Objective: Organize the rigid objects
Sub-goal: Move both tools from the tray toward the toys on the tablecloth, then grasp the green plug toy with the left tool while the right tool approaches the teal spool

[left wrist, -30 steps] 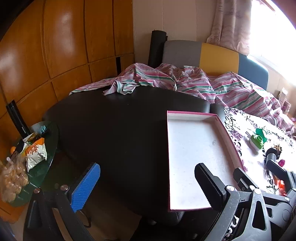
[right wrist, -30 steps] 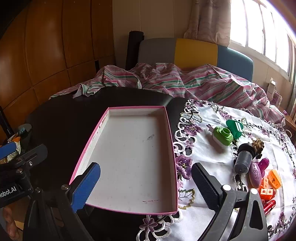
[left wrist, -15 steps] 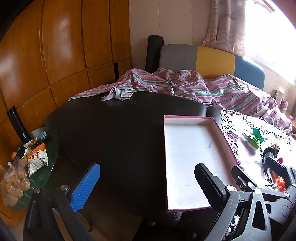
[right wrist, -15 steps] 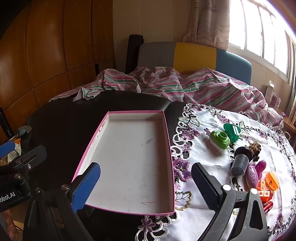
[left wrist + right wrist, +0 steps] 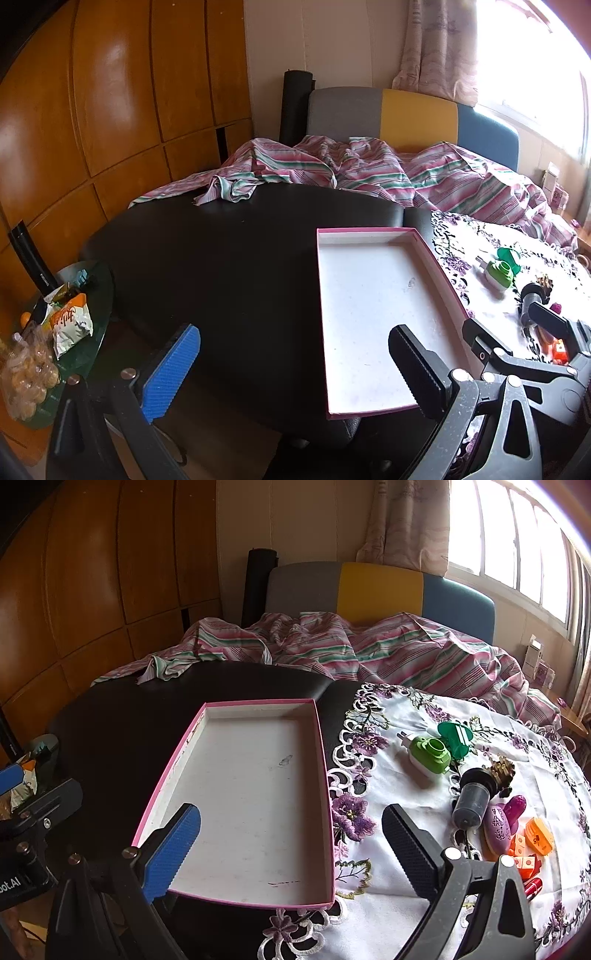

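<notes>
Blue and black ribbed fingers (image 5: 171, 853)

One pink-rimmed tray (image 5: 255, 794), two green plastic pieces (image 5: 430, 755), one dark cylinder (image 5: 472, 801), two purple ovals (image 5: 498, 829), several orange blocks (image 5: 537, 836).

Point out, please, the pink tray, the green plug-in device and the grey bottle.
pink tray (image 5: 325, 775), right wrist view, on its right wall.
green plug-in device (image 5: 430, 755), right wrist view, on its green top.
grey bottle (image 5: 470, 805), right wrist view, on its body.
</notes>
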The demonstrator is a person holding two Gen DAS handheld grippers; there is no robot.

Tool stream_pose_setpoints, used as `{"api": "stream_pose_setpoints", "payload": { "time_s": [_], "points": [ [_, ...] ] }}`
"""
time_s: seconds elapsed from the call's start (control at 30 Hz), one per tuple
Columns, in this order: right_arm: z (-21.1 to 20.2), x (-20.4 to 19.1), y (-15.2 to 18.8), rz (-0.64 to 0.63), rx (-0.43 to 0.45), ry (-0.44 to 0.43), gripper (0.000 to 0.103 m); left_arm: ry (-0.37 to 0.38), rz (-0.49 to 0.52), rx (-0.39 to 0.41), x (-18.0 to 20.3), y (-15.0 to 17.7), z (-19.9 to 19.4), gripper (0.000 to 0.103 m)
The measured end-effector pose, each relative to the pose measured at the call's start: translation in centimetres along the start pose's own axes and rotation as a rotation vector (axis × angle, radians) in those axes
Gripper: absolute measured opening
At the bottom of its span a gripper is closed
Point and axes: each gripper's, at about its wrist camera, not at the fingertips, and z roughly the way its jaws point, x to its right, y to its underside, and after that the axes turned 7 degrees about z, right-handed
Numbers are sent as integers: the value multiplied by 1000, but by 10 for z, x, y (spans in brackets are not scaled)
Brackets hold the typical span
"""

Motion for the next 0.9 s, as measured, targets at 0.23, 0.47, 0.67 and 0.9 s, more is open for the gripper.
{"api": "stream_pose_setpoints", "payload": {
  "time_s": [0.23, 0.47, 0.67, 0.9],
  "points": [
    [0, 12, -4, 21, 10, 15, 101, 36, 13, -26, 6, 0, 7, 103],
    [0, 28, -12, 25, 24, 41, 101, 35, 47, -25, 15, -3, 8, 103],
    [-1, 52, -21, 32, 31, 68, 101, 62, 84, -31, 26, -7, 13, 103],
    [-3, 100, -36, 92, 24, 93, 101, 99, 113, -40, 40, -11, 19, 103]
  ]
}}
